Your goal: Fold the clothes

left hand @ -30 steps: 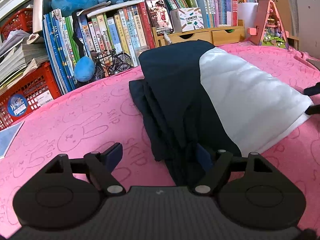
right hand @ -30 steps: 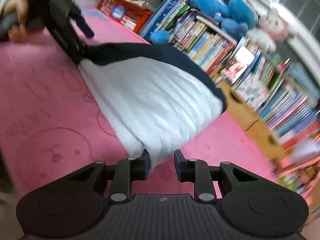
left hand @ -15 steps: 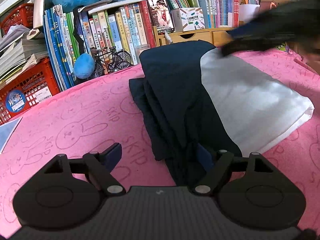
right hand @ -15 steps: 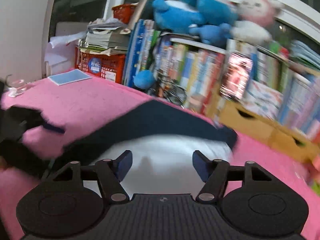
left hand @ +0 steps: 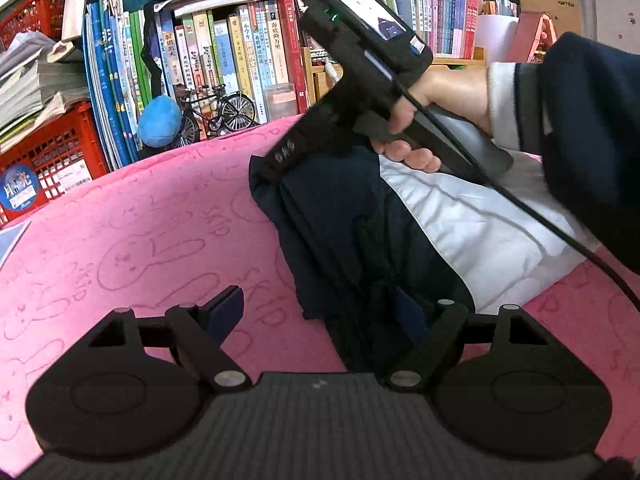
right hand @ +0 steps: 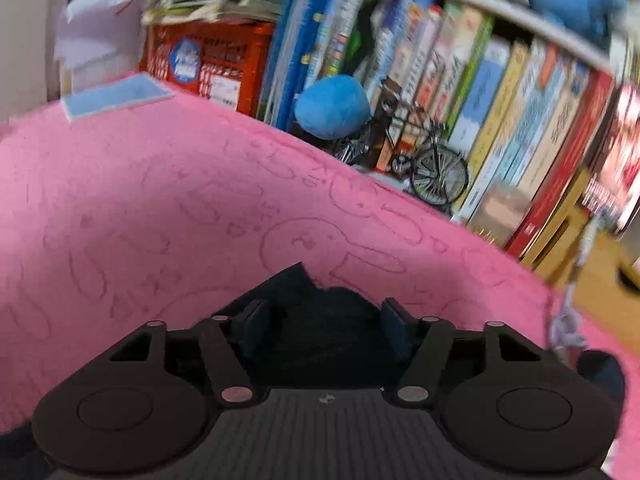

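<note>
Observed: a navy-and-white garment (left hand: 384, 232), already folded into a long bundle, lies on the pink rabbit-print blanket (left hand: 152, 232) toward its right side, its far end pointing at the blanket's back edge below the bookshelf (left hand: 240, 52).

Left gripper (left hand: 320, 312): jaws wide. Its right finger rests against the near navy end of the bundle; the left finger stands over bare blanket. The pads are not pressing on cloth.

Right gripper (right hand: 324, 324): held by a hand (left hand: 436, 112) over the far navy end. Its jaws have just been opening and now stand moderately wide, with the dark cloth edge lying between the fingers but not clamped, so far as the blurred wrist view allows.

Assessment: the step in hand appears to be setting up a further fold, both grippers stationed at opposite ends of the navy portion.

Next move calls for: each gripper closing on all layers at its end, then carrying them together so the layers stay aligned.
</note>
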